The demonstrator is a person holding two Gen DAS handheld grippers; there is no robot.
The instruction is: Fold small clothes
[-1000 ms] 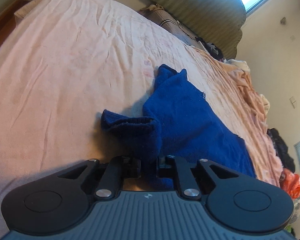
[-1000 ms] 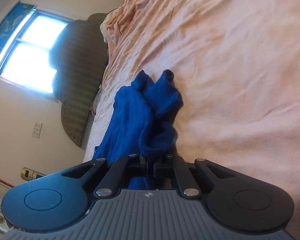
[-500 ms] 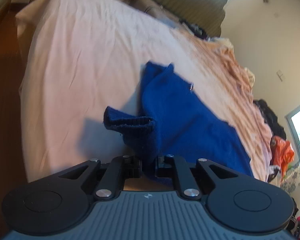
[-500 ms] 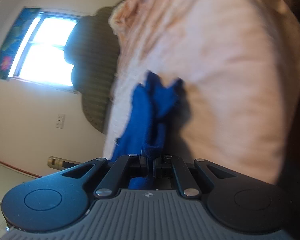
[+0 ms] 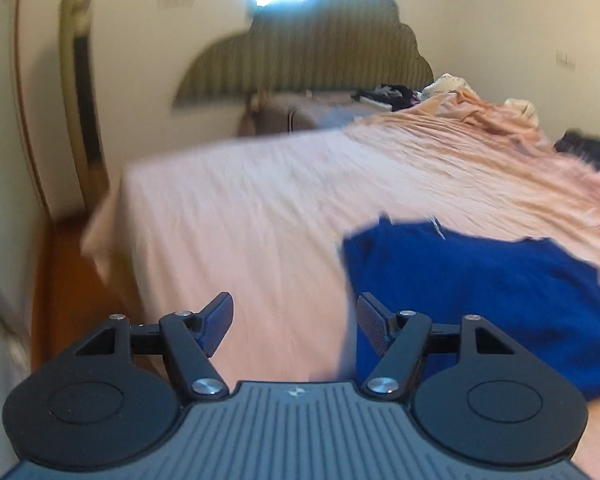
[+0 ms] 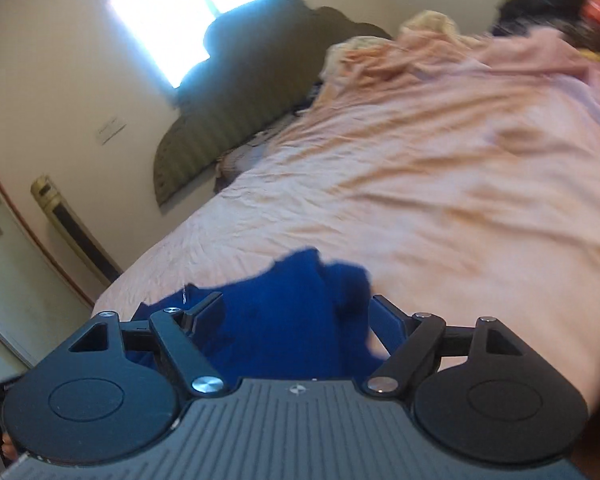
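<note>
Now, with the left gripper (image 5: 296, 324) and right gripper (image 6: 298, 322) both spread and empty, the rumpled blue knit garment (image 5: 480, 280) on the pink bedsheet (image 5: 240, 220), seemingly near its edge through blur, could be dragged askew if regrasped unevenly.

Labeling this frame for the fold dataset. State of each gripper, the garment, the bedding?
left gripper: open, empty, over bare sheet beside the garment.
right gripper: open, fingers either side of the blue cloth, not clamped.
blue garment: lying on the bed, roughly flat, edges rumpled; fold state unclear through blur.
bed sheet: spread, wrinkled.
peach blanket: bunched near the headboard.
</note>
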